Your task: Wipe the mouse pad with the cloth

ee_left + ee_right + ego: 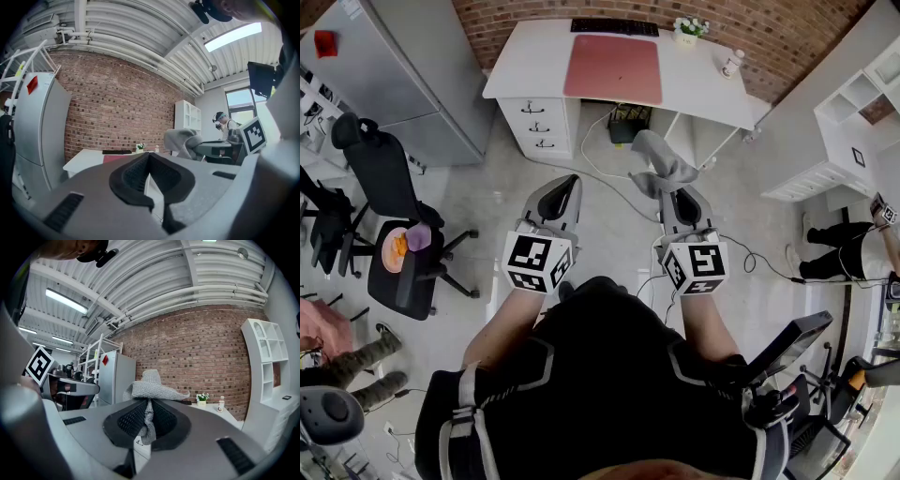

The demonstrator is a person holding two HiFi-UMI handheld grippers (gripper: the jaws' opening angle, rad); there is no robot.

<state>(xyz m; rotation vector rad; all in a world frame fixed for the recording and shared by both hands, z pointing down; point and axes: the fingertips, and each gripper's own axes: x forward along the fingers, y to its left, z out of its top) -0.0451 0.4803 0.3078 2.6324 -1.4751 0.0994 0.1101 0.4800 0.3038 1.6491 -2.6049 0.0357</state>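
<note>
A red mouse pad (613, 68) lies on the white desk (530, 64) at the far wall, well ahead of both grippers. My right gripper (679, 194) is shut on a grey cloth (658, 161), which bunches up past its tips; in the right gripper view the cloth (150, 390) sticks up between the closed pads. My left gripper (564, 187) is shut with nothing in it; its pads meet in the left gripper view (149, 158). Both are held above the floor, short of the desk. The pad (118, 159) shows faintly in the left gripper view.
On the desk are a black keyboard (614, 27), a small potted plant (689, 30) and a bottle (731, 64). A drawer unit (536, 127) stands under it, cables (609, 178) on the floor. A black office chair (408, 253) stands left, white shelving (853, 122) right, another person (844, 248) beyond.
</note>
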